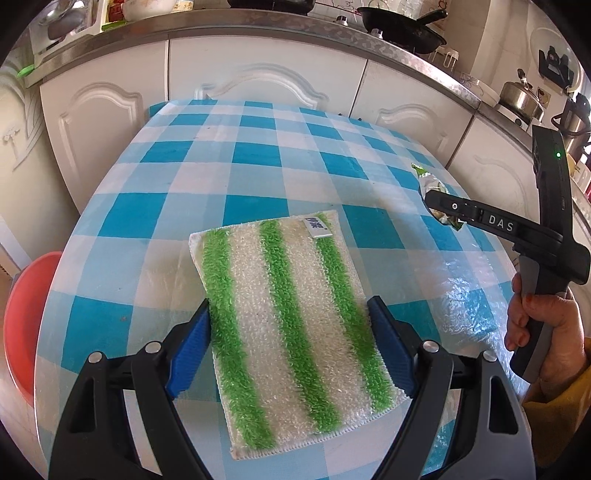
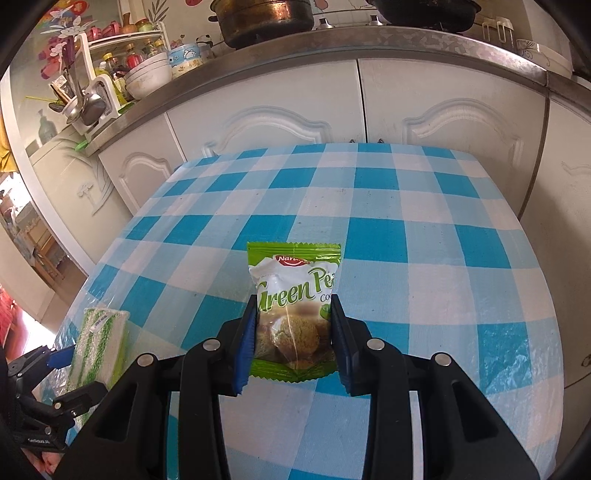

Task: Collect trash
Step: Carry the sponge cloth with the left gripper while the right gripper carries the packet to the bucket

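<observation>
A green-and-white striped scouring cloth (image 1: 288,314) sits between the blue pads of my left gripper (image 1: 290,304), which press on its two long edges just above the checked table (image 1: 258,155). My right gripper (image 2: 293,301) is shut on a green pea cookie packet (image 2: 295,295), held upright over the table's middle. In the left wrist view the right gripper (image 1: 436,201) comes in from the right, with the crumpled packet (image 1: 424,181) at its tip. The right wrist view shows the cloth (image 2: 99,339) and the left gripper (image 2: 83,373) at the lower left.
A red basin (image 1: 29,325) stands on the floor left of the table. White cabinets (image 2: 288,122) and a steel counter with a wok (image 1: 402,26), a kettle (image 1: 521,98) and bowls (image 2: 147,74) run behind it. A person's hand (image 1: 535,325) grips the right handle.
</observation>
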Motion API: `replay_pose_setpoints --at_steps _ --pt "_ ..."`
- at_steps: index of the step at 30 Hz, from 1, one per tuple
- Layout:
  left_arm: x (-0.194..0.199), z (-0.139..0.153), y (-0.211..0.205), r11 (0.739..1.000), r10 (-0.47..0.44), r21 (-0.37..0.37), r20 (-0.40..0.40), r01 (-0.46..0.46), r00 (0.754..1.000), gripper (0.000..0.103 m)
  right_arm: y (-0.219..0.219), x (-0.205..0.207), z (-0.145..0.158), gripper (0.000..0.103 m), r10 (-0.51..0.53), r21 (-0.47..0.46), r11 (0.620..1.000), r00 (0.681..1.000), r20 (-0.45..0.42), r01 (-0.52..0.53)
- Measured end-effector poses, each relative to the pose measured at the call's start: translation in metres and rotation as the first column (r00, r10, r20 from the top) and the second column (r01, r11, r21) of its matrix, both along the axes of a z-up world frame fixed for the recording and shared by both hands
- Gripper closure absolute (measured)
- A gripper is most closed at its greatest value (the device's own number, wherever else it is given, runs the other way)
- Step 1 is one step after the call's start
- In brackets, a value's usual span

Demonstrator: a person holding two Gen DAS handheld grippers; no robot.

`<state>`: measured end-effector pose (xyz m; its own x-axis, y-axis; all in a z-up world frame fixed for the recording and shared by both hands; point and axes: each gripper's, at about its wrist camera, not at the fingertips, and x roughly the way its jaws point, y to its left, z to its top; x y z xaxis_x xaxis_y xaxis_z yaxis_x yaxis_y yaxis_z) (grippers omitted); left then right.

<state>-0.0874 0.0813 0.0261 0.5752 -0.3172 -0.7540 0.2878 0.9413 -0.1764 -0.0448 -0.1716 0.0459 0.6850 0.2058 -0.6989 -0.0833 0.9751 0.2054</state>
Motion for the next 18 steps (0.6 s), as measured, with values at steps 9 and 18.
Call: replay_pose_setpoints --at_steps 9,18 --pt "-0.006 0.007 0.018 0.999 0.036 -0.009 0.027 -0.035 0.999 0.021 0.024 -0.019 0.001 0.065 0.034 -0.009 0.999 0.999 -0.009 -0.034" --pt "-0.010 0.019 0.046 0.995 0.098 -0.005 0.068 -0.098 0.993 0.021 0.055 -0.030 0.015 0.065 0.092 -0.030 0.995 0.996 0.005 -0.092"
